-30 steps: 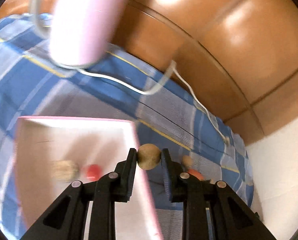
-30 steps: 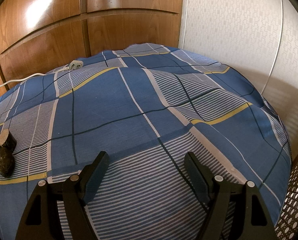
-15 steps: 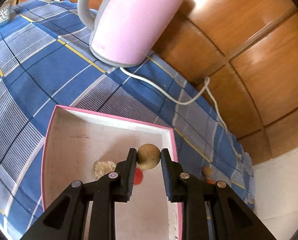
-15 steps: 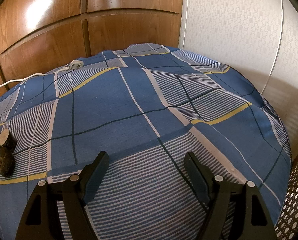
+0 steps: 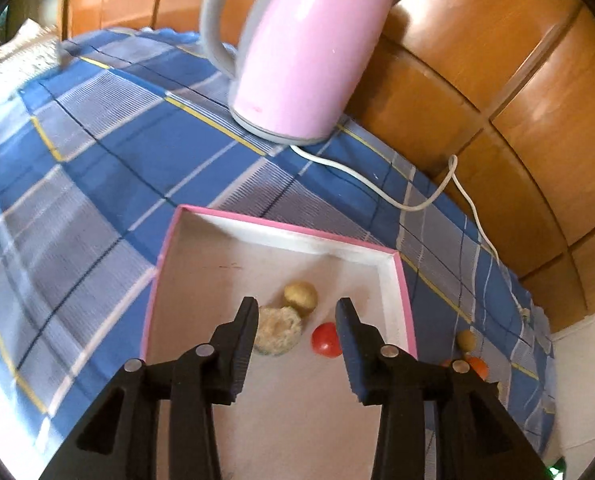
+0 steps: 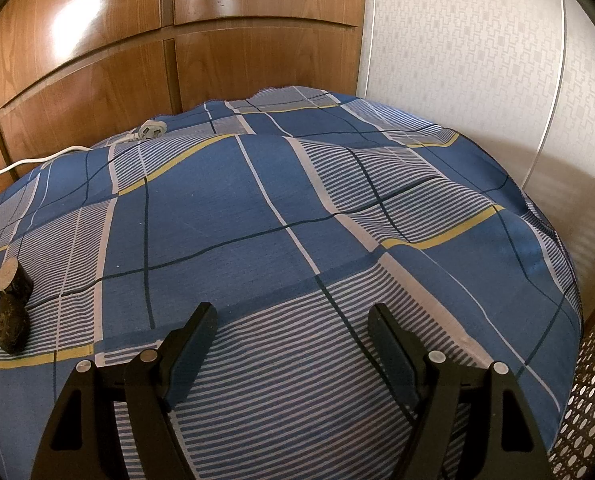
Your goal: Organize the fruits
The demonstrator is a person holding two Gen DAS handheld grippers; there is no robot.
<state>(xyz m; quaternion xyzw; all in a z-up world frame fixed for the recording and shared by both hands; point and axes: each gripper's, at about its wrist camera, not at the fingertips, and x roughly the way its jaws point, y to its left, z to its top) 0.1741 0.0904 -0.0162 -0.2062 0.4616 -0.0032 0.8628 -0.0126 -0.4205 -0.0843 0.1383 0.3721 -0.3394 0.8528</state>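
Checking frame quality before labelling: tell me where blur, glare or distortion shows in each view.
Left wrist view: motion blur smears the pink kettle and checked cloth. Right wrist view: sharp, glare on the wooden panels, fisheye bulges the cloth.

Pink kettle (image 5: 305,52), pink-rimmed box (image 5: 401,280), blue plaid cloth (image 6: 281,208)

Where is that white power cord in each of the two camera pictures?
Left wrist view: the white cord runs from the pink kettle along the wooden wall, upper right.
Right wrist view: the cord lies at the far left edge, ending in its plug.
Shared landmark: the blue checked cloth.
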